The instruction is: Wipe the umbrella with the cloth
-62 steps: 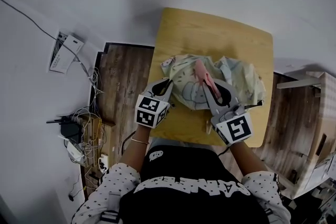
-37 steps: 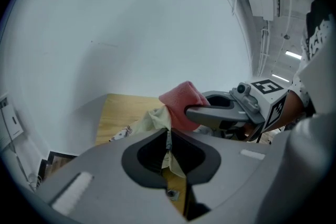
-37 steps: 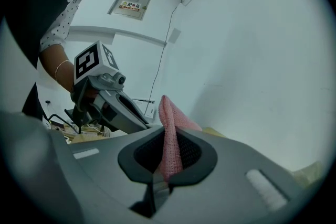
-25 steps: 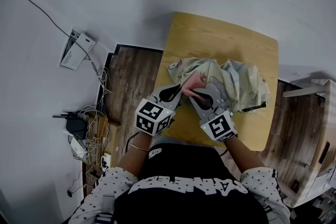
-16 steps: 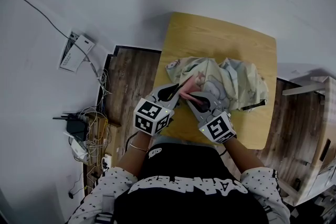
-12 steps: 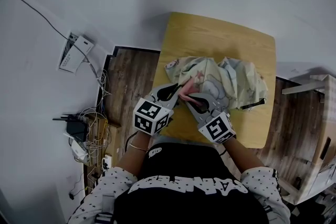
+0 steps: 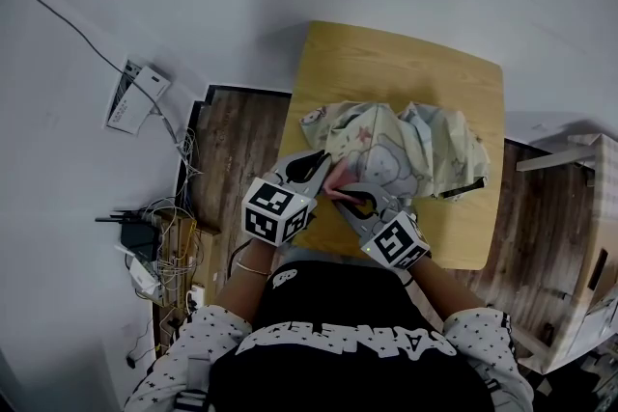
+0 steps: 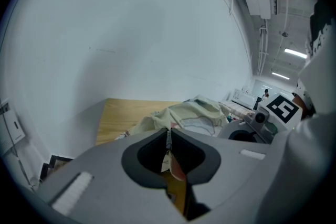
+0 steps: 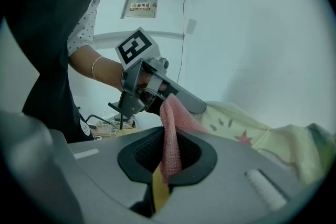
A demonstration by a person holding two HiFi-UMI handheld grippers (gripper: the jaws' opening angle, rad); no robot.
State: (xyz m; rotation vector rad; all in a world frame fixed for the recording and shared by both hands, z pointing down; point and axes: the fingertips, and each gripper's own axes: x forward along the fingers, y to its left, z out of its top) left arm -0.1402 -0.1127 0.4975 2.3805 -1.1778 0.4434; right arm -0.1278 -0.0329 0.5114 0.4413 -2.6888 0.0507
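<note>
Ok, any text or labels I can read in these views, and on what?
"配电箱": label on the wall panel, right gripper view.
White lettering on the person's black shirt: distorted, unreadable.
Print on the white wall box: too small.

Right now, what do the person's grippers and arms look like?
Both grippers are grey plastic: the left gripper and the right gripper each carry a white cube with black square markers. The person wears white dotted sleeves, a black top and a thin bracelet on the left wrist.
</note>
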